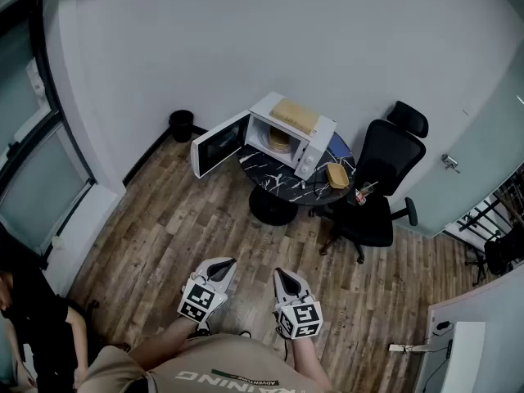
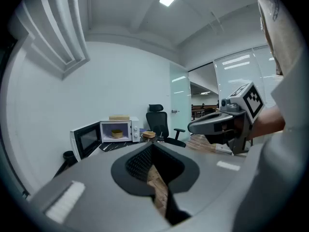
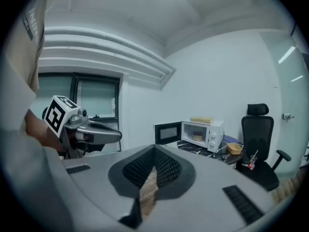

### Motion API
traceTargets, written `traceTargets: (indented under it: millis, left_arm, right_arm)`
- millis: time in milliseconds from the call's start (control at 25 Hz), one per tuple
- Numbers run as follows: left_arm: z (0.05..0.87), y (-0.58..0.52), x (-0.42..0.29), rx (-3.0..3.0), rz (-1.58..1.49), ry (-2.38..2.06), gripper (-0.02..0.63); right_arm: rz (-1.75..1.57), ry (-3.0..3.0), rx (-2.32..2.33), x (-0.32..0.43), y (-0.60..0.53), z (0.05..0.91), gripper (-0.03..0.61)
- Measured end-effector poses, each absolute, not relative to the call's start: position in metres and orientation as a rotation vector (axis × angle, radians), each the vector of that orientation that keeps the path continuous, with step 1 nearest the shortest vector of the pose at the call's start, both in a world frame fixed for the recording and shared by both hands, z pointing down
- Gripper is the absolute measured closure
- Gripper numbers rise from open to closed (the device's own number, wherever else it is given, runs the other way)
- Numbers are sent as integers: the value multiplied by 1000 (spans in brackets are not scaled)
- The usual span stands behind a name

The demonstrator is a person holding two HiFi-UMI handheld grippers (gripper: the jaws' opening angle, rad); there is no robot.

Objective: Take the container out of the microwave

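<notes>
A white microwave stands on a round black marble table by the far wall, its door swung open to the left. Inside sits a tan round container, also seen in the left gripper view and the right gripper view. Both grippers are far from it, held close to the person's body over the wooden floor. The left gripper and right gripper point toward the table, each shut with nothing held.
A flat tan box lies on the microwave. A small tan bowl rests on the table's right side. A black office chair stands right of the table, a black bin left. Another person is at lower left.
</notes>
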State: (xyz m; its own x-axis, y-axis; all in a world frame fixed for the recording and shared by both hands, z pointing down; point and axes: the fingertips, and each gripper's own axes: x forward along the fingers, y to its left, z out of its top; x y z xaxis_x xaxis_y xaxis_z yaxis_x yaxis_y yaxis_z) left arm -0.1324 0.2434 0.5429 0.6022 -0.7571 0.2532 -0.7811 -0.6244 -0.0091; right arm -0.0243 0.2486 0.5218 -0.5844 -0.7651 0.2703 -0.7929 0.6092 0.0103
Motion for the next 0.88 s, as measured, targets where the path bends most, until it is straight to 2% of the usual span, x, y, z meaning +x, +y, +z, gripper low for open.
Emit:
traceTargets:
  millis: [560,880]
  left_arm:
    - [547,199,-150,2718,303,-1249,605]
    - [578,203,-157,2761,403,-1084,606]
  right_arm:
    - [197,-2561,1289,-41,216,535,572]
    - [302,-2509,1332,-58,215,563,572]
